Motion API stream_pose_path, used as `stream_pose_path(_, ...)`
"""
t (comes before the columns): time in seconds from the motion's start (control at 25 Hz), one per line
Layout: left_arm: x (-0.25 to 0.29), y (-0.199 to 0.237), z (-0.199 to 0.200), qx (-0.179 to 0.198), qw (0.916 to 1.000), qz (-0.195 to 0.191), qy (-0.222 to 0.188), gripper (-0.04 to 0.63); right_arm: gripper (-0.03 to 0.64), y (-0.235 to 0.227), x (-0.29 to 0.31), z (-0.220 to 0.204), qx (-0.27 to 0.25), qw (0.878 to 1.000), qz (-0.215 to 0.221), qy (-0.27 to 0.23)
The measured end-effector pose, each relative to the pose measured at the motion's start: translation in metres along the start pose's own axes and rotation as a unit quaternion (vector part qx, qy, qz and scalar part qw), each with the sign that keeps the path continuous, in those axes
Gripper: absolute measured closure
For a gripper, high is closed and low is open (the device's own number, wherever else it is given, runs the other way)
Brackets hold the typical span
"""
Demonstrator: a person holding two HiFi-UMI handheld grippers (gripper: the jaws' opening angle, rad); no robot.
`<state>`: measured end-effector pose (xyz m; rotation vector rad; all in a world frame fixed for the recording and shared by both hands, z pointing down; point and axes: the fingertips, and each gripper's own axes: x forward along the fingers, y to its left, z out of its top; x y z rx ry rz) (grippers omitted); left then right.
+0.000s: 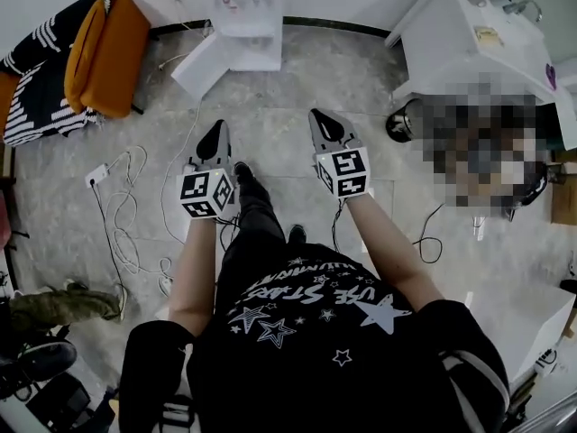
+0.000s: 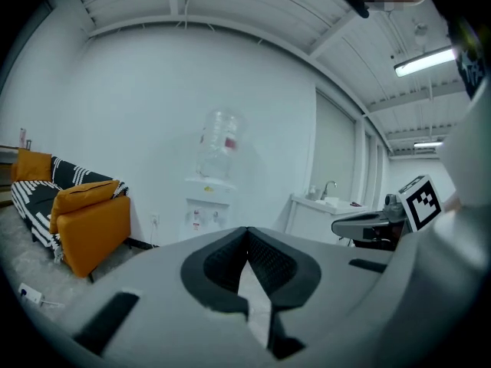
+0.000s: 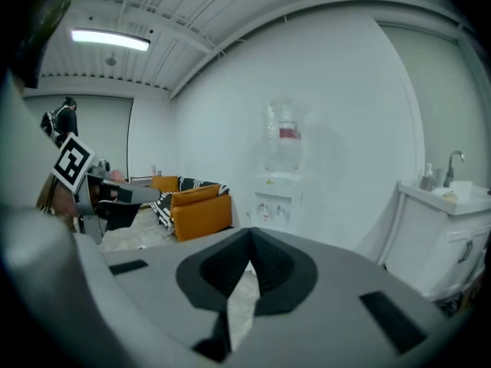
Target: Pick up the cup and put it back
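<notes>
The person's black star-printed shirt [image 1: 315, 332] fills the near edge of the head view, with both forearms reaching out from it over a pale stone floor [image 1: 270, 106]. The left gripper [image 1: 215, 141] and the right gripper [image 1: 326, 129] are held side by side, a little apart, pointing toward the far wall. Each gripper view shows its dark pads pressed tip to tip with nothing between them, so both are closed and empty.

No cup appears in any view, so its place cannot be told. At the far wall stands a white water dispenser [image 1: 243, 16], an orange armchair [image 1: 108, 52] sits far left, and a white cabinet [image 1: 469, 34] with a sink is far right. Loose cables [image 1: 126, 215] trail across the floor on the left.

The task looks to be at its very start, with the person standing and nothing picked up. The next move probably calls for finding the cup, perhaps near the dispenser or on the cabinet, walking up to it, and parting one gripper's jaws before reaching.
</notes>
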<state>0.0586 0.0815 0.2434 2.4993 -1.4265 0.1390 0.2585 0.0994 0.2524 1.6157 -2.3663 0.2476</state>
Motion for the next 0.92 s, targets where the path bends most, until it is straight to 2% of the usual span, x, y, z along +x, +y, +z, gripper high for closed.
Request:
stream_pose_path(0.32,-0.07,-0.046,0.0,0.012,0.9998,0.008,-0.012,0.586,0.611,0.02,-0.074,0.014,-0.003,0.999,0.016,-0.035)
stream_pose_path(0.68,-0.132,-0.057,-0.014,0.016,0.9988,0.043,-0.019,0.586,0.611,0.034,-0.123,-0.003,-0.004,0.999,0.027,-0.037)
stream_pose_path(0.92,-0.157,-0.06,-0.018,0.016,0.9984,0.052,-0.018,0.586,0.611,0.047,-0.135,0.003,-0.014,0.998,0.045,-0.043)
